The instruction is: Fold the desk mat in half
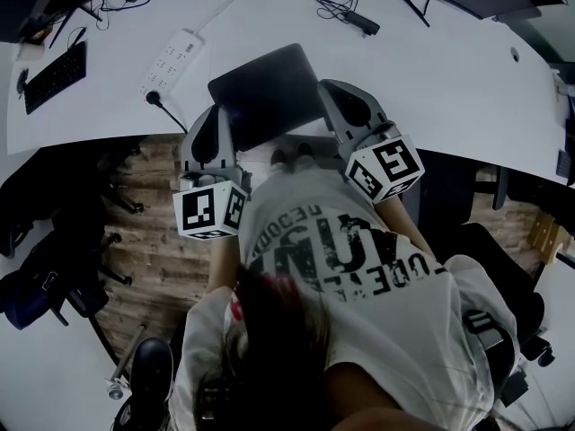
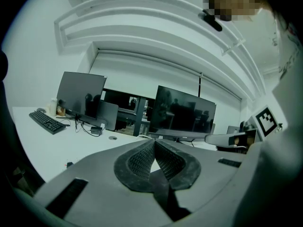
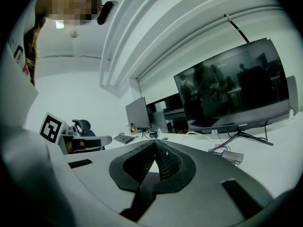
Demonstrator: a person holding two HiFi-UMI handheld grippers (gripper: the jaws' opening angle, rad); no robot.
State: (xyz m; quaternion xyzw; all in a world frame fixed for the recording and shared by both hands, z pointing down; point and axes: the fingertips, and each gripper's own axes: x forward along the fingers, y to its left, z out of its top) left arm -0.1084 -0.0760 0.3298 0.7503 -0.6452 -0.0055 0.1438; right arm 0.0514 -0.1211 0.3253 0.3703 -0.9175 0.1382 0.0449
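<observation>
The left gripper [image 2: 154, 142] had its ribbed black jaws pressed together on nothing, and the right gripper [image 3: 155, 144] was likewise closed and empty. Between them the dark rectangular desk mat [image 1: 268, 92] lay flat at the near edge of the curved white desk [image 1: 449, 88]. The wide black curved monitor [image 3: 232, 93] bore a logo too small to read. A white power strip [image 1: 171, 61] lay left of the desk mat, and bare desktop stretched to its right.

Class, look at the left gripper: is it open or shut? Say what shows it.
Shut. The left gripper has its pads meeting at the tips, with nothing between them.
</observation>
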